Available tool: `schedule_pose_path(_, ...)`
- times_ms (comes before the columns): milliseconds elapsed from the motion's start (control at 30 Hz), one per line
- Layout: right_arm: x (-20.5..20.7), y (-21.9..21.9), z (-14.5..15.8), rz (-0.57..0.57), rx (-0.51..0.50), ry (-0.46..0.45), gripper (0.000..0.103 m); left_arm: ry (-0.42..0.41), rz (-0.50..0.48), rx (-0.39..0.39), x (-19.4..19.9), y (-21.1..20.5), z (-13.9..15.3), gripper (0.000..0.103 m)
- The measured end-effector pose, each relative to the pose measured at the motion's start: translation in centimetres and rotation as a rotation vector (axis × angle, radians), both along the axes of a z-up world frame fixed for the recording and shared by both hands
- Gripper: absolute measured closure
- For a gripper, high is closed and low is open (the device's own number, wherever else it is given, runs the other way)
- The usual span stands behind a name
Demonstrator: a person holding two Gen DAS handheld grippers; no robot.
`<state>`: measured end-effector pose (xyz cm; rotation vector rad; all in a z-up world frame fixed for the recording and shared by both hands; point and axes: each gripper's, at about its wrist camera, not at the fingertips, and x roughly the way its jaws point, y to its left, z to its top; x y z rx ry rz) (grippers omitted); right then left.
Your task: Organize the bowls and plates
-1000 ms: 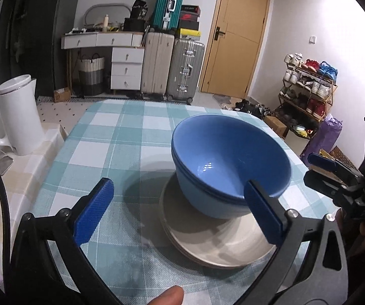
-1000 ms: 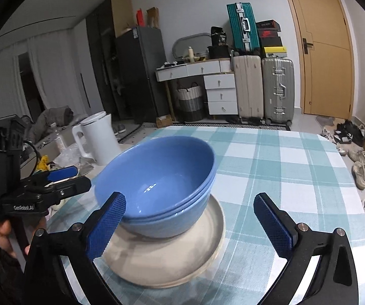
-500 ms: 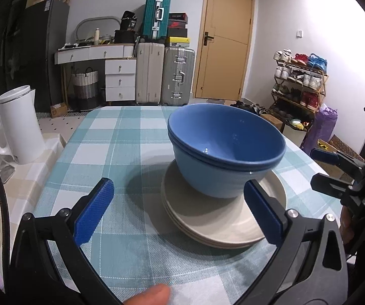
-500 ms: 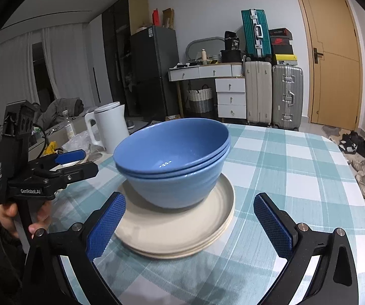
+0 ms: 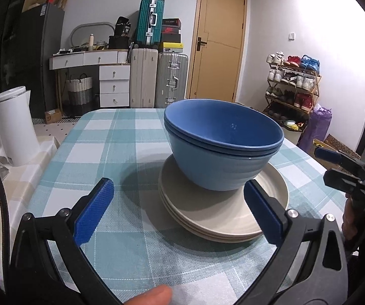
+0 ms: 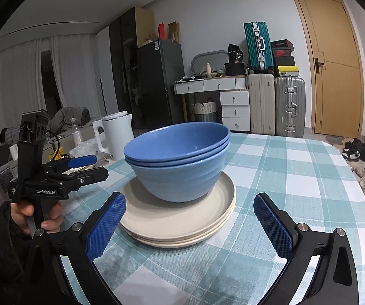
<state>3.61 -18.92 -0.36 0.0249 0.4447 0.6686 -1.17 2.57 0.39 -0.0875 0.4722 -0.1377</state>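
Note:
A stack of blue bowls (image 5: 223,150) (image 6: 180,162) sits nested on a stack of cream plates (image 5: 220,216) (image 6: 182,223) in the middle of the checked table (image 5: 121,142). My left gripper (image 5: 180,213) stands open in front of the plates, its blue pads apart and holding nothing. My right gripper (image 6: 195,223) is also open, low before the same stack with nothing between its fingers. Each gripper shows in the other's view, held by a hand: the left gripper (image 6: 83,167) at the left, the right gripper (image 5: 340,165) at the right.
A white kettle (image 5: 12,127) (image 6: 113,137) stands on a side surface left of the table. Suitcases (image 5: 157,78), white drawers and a door lie beyond the far edge. A shoe rack (image 5: 291,86) is at the right. A fingertip (image 5: 149,296) shows at the bottom.
Both grippers have dropped lower and drawn back a little from the stack, so the bowls now show from the side rather than from above. The dishes have not moved.

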Motion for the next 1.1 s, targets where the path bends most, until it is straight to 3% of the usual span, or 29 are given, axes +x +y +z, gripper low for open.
schedule_pose_path(367, -0.4, 0.2, -0.2, -0.004, -0.02, -0.017, 0.0, 0.0, 0.02, -0.051, 0.6, 1.4, -0.5, 0.001)
schedule_pose_path(1100, -0.8, 0.3, -0.4, 0.007, -0.021, -0.029, 0.0, 0.001, 0.016, -0.032, 0.9, 1.4, -0.6, 0.001)
